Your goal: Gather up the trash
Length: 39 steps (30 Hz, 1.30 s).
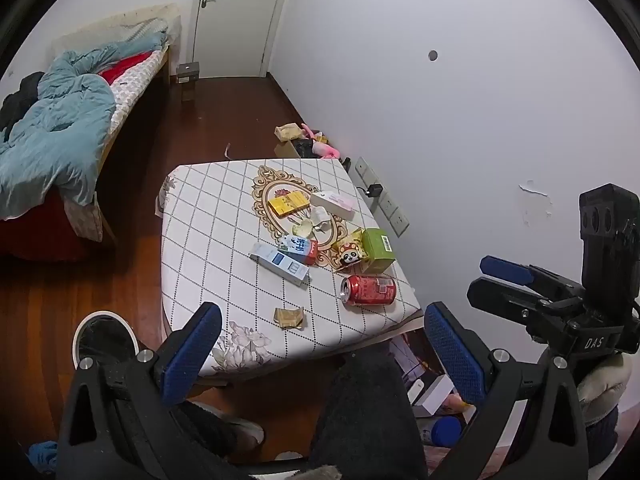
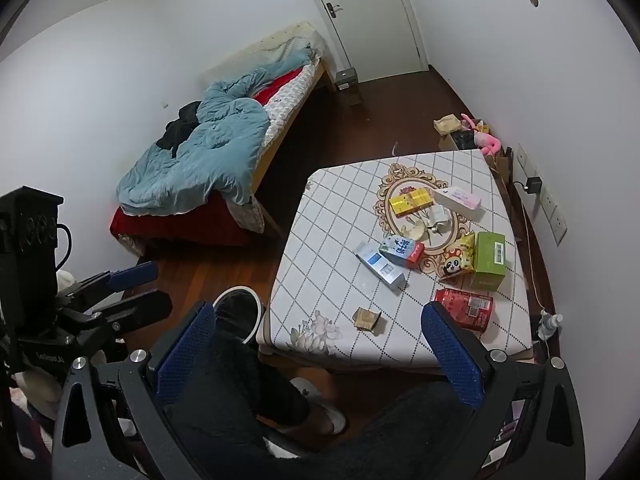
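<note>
Trash lies on a small table with a checked cloth (image 1: 208,240) (image 2: 320,240): a red can (image 1: 368,290) (image 2: 466,308) on its side, a green box (image 1: 378,250), a panda snack packet (image 1: 351,254), a milk carton (image 1: 300,247), a blue-white box (image 1: 280,264), a yellow box (image 1: 289,202), a white-pink box (image 1: 334,202) and a crumpled brown wrapper (image 1: 289,316) (image 2: 368,318). A white-rimmed bin (image 1: 104,340) (image 2: 240,312) stands on the floor at the table's near left corner. My left gripper (image 1: 322,344) and right gripper (image 2: 320,344) hover before the table, both open and holding nothing.
A bed with a blue quilt (image 1: 60,128) fills the left side. A door (image 1: 236,16) is at the far end. Boxes and a pink toy (image 1: 324,148) lie by the wall behind the table. Wall sockets (image 1: 384,200) sit to the right. The person's dark-trousered legs (image 2: 240,400) are below.
</note>
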Available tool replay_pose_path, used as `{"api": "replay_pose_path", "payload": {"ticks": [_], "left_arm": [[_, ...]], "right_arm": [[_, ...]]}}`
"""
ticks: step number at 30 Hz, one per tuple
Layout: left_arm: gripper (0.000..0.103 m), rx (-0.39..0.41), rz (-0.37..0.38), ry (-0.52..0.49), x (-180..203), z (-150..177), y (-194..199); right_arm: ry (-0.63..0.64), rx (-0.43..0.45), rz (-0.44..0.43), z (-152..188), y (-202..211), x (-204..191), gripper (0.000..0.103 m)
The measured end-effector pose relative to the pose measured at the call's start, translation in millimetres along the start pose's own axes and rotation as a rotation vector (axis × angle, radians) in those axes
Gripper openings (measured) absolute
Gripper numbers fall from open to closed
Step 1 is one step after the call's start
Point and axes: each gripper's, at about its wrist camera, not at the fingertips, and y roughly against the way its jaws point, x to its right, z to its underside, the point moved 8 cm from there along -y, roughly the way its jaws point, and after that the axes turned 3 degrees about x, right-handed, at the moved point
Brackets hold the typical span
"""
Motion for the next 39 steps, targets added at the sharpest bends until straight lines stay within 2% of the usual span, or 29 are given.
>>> {"api": "replay_pose_path", "payload": {"ticks": [39], "left_arm": [[0.103, 0.015, -0.005, 0.037, -13.4, -1.1, 6.6]], "right_arm": [[0.025, -0.015, -0.023, -6.7, -9.0, -13.3, 0.103]]}}
